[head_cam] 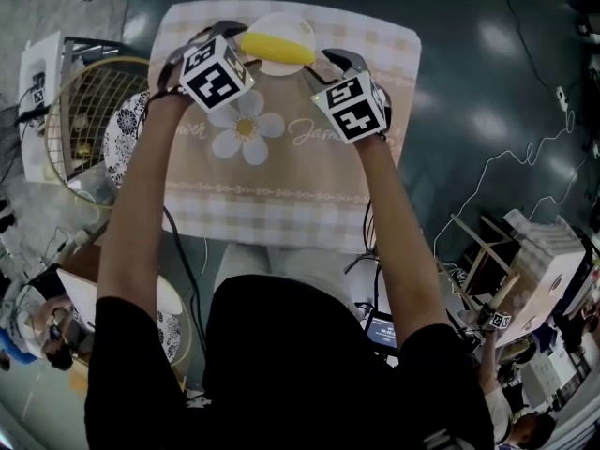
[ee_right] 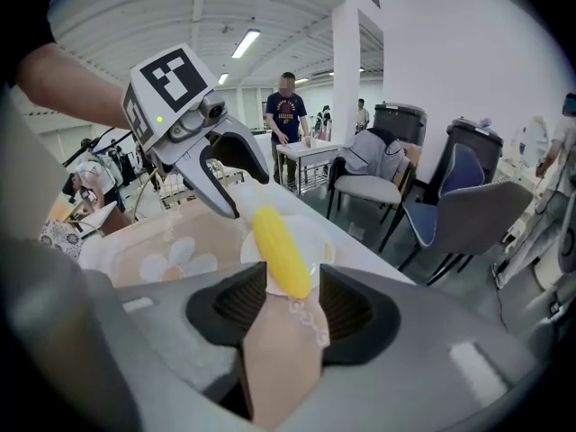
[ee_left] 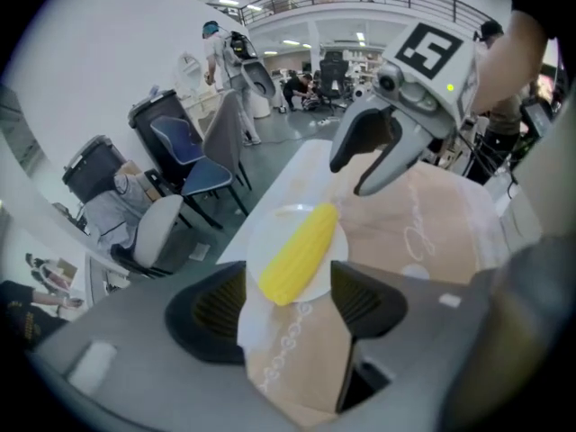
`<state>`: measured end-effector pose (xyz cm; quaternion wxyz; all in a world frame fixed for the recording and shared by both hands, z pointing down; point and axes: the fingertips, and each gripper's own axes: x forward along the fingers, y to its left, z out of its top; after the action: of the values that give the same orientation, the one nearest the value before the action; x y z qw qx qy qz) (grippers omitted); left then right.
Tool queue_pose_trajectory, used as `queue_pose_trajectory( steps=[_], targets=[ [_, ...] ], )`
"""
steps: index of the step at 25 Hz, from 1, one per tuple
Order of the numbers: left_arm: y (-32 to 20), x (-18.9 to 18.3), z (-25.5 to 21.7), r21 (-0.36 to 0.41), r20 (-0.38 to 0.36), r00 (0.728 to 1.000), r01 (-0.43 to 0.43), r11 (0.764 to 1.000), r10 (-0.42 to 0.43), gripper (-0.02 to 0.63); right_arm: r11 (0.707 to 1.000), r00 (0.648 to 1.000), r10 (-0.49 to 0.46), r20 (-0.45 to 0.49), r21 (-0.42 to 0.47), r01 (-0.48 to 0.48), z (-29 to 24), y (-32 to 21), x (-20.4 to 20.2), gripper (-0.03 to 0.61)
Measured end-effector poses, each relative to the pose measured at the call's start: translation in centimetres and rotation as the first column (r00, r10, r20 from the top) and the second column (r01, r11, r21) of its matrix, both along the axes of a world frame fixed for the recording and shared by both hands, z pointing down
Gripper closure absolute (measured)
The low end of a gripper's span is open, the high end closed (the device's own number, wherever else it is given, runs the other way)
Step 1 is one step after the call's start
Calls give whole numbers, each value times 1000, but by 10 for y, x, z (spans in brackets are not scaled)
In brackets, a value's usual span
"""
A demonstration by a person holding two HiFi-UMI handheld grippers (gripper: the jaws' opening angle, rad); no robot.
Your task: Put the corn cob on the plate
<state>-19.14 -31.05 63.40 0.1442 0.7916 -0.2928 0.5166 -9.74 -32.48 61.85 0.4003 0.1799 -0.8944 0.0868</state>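
Head view: corn point(head_cam: 275, 48) lies across the plate point(head_cam: 286, 23), so it looks done. Left claw point(ee_left: 288, 302) and right claw point(ee_right: 283, 306) flank its ends, both wide open and empty.

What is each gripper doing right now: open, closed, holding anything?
Left gripper: open, holding nothing; the corn cob lies on the plate.
Right gripper: open, holding nothing.

Can see only part of the plate point(head_cam: 284, 21) from the head view, the middle lying under the corn cob point(head_cam: 274, 48). Cannot read the script on the tablecloth point(head_cam: 281, 190), crossed by both forearms point(head_cam: 141, 186).
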Motion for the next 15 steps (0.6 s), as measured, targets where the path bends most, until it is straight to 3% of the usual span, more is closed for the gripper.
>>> queue_pose_trajectory(
  steps=[8, 15],
  targets=[
    [9, 9, -75, 181, -69, 994, 97, 979, -86, 369, 995, 993, 82, 87, 57, -87, -66, 10, 11, 496],
    [38, 34, -135, 295, -137, 987, 126, 947, -88, 430, 986, 977, 116, 181, 98, -135, -123, 38, 20, 557]
  ],
)
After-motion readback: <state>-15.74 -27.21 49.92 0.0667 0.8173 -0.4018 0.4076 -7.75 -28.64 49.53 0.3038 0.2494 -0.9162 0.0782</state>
